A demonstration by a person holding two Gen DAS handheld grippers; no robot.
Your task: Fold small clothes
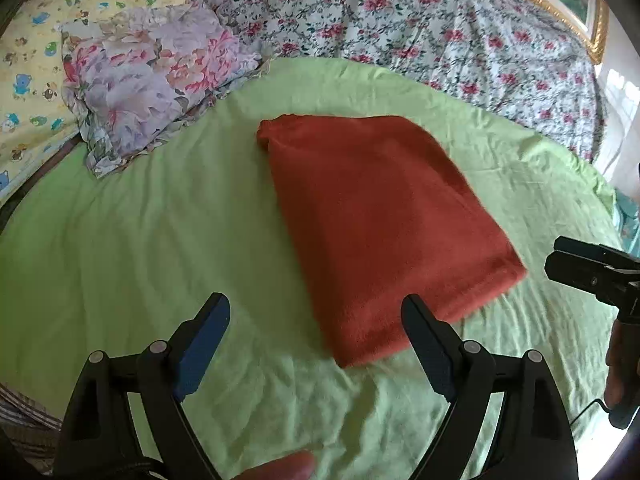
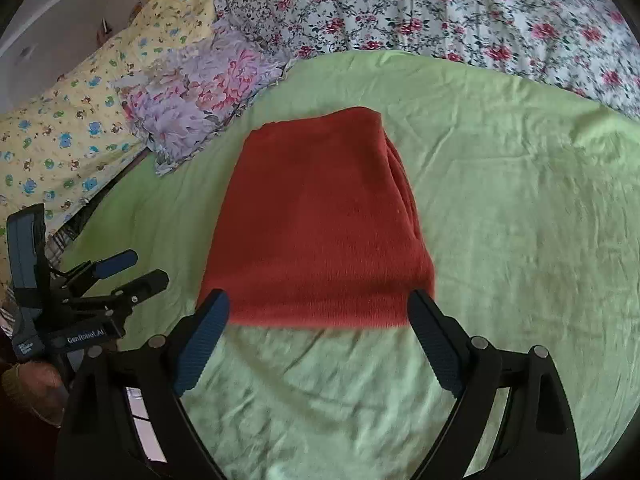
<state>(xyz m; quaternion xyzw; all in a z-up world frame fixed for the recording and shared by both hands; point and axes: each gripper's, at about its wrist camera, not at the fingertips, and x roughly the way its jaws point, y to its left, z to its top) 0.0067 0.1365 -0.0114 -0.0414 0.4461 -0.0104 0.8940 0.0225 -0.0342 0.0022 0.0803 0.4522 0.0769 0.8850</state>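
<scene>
A rust-red knitted garment (image 1: 380, 216) (image 2: 320, 216) lies folded into a flat rectangle on the light green sheet (image 1: 120, 232) (image 2: 520, 220). My left gripper (image 1: 316, 308) hovers open over the sheet, just short of the garment's near left corner, with nothing between its fingers. My right gripper (image 2: 318, 304) is wide open above the garment's near edge, its blue pads (image 2: 202, 344) level with that edge's two corners and empty. In the right wrist view the left gripper (image 2: 124, 270) shows at the far left, open. The right gripper's black fingers (image 1: 588, 270) enter the left wrist view at the right edge.
A lilac flowered pillow (image 1: 152, 76) (image 2: 200, 96) lies past the garment to the left, with a yellow animal-print pillow (image 1: 32, 68) (image 2: 72, 120) beyond it. A white quilt with red flowers (image 1: 440, 28) (image 2: 460, 8) covers the far bed. A gold-framed headboard (image 1: 560, 8) stands behind.
</scene>
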